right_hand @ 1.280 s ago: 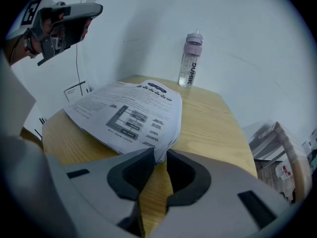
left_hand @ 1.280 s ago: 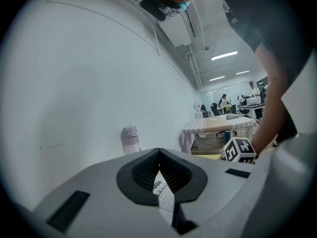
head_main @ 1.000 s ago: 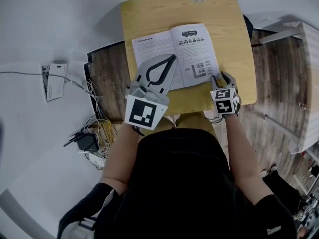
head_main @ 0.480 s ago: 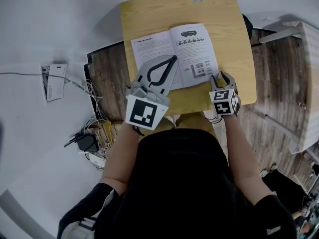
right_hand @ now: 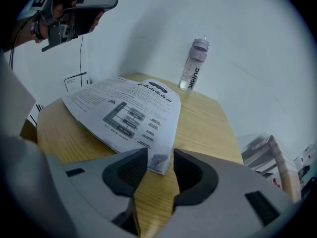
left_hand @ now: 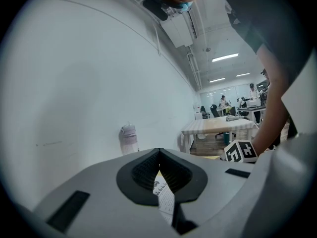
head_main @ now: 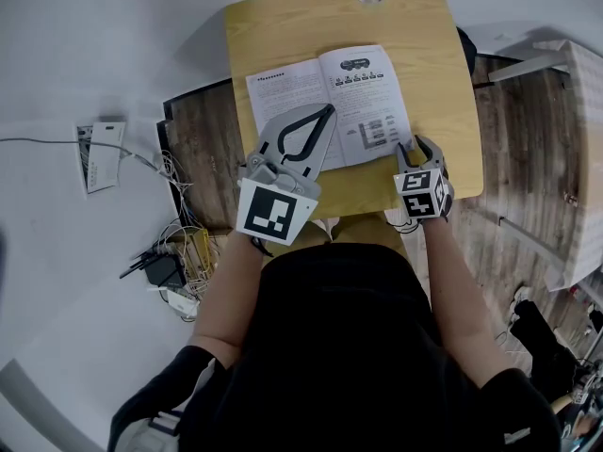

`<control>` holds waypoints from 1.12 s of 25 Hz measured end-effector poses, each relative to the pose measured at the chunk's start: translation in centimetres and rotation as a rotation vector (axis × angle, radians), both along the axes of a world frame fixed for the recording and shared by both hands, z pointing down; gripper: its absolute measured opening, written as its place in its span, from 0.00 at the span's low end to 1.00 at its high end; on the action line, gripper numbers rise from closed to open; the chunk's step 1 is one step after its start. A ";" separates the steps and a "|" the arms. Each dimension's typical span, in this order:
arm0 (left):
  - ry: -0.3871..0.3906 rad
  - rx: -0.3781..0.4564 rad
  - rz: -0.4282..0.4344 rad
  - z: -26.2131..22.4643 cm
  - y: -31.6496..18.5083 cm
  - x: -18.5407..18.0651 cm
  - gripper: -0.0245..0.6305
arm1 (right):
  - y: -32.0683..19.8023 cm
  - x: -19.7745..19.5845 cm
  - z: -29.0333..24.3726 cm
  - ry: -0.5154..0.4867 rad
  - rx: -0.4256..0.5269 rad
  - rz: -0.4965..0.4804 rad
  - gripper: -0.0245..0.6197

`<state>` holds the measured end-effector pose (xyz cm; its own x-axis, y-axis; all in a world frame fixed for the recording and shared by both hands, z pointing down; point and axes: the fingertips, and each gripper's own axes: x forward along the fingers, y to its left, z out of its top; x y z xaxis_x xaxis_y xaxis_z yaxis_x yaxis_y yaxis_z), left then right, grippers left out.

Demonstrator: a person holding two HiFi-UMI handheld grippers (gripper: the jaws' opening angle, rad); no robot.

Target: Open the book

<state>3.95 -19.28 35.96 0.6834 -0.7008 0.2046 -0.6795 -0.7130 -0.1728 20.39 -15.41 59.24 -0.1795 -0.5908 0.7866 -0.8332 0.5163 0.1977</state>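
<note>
The right claw [right_hand: 159, 155] stands open. Its two grey jaws are apart, and the lower right corner of the thin white printed book [right_hand: 129, 108] lies between them on the wood. The dark pads do not press on the paper. The left claw [left_hand: 158, 151] is closed, with its tips meeting, and it hangs over the left page near the fold. A strip of printed paper shows through the gap behind the tips. I judge that this is the book seen below it, not a gripped sheet.

Compared with a second ago, almost nothing is different. Both claws keep their places, and the book lies in the same open spread, two pages of text and diagrams facing up, flat on the light wooden tabletop [right_hand: 198, 128] with rounded corners.

For the task this means, in my judgement, that the opening is already done. The pages appear to stay down without help, so only the drawing back of the claws seems left.

Further out, a clear plastic bottle [right_hand: 193, 71] stands at the far edge of the tabletop, well apart from the book.
</note>
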 end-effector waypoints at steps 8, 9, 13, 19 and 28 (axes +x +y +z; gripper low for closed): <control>0.000 -0.001 -0.006 0.0 -0.2 -0.1 0.05 | -0.2 -0.2 0.0 0.038 -0.015 -0.030 0.31; -0.001 0.001 -0.006 -0.1 -0.2 -0.2 0.05 | -0.3 -0.3 -0.1 0.043 -0.015 -0.037 0.31; -0.005 0.009 -0.008 -0.3 -0.2 -0.2 0.05 | -0.5 -0.7 -0.7 0.065 0.010 -0.077 0.32; -0.005 0.014 -0.013 -0.6 -0.1 -0.4 0.05 | -1.2 -1.2 -2.3 0.041 0.056 -0.081 0.32; 0.004 0.037 -0.016 -1.7 0.0 -0.5 0.05 | -2.1 -1.9 -5.2 0.020 0.127 -0.091 0.32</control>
<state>3.41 -19.27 34.23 0.6725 -0.7190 0.1754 -0.6918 -0.6949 -0.1962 18.45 -17.51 53.99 -0.2220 -0.6681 0.7102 -0.7797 0.5590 0.2821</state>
